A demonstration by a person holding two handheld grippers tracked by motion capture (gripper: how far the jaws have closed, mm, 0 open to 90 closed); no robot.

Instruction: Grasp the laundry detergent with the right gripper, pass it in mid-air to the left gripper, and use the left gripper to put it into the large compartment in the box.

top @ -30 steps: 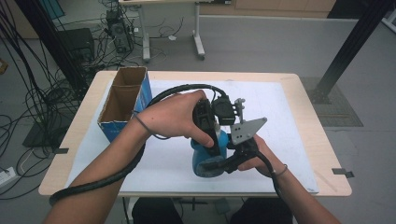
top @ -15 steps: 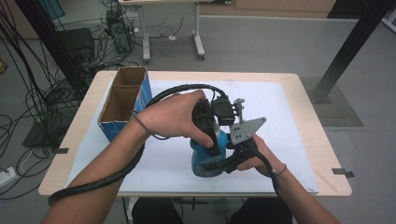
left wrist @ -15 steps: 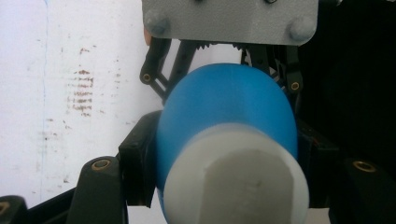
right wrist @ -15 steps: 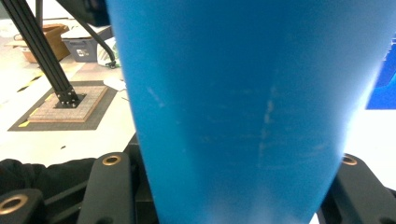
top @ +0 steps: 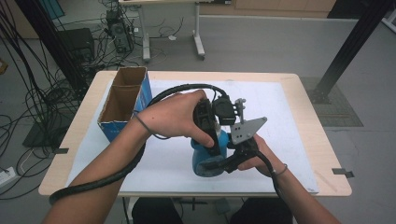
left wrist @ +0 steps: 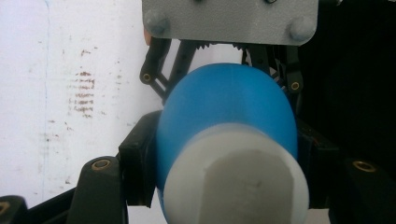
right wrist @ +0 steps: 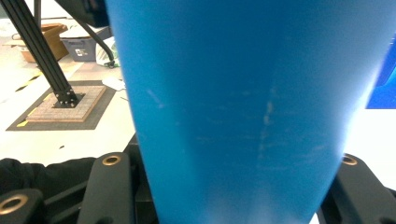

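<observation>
both tongs pinched the blue bottle (top: 208,156) above the surface (top: 289,116): left tongs (top: 212,140) at its white cap (left wrist: 233,186), right tongs (top: 229,163) on its body. the cap looked still on; uncapping likely remained.

Blue bottle (top: 206,158) mostly hidden behind hands; white cap (left wrist: 236,186) blurred, cut off.

Bare forearms, thin dark band on the left wrist (top: 138,122), another on the right wrist (top: 279,170), black grippers with brass-coloured pins, grey three-cornered plate (top: 246,129) with screws, thick black ribbed cable (top: 116,170).
</observation>
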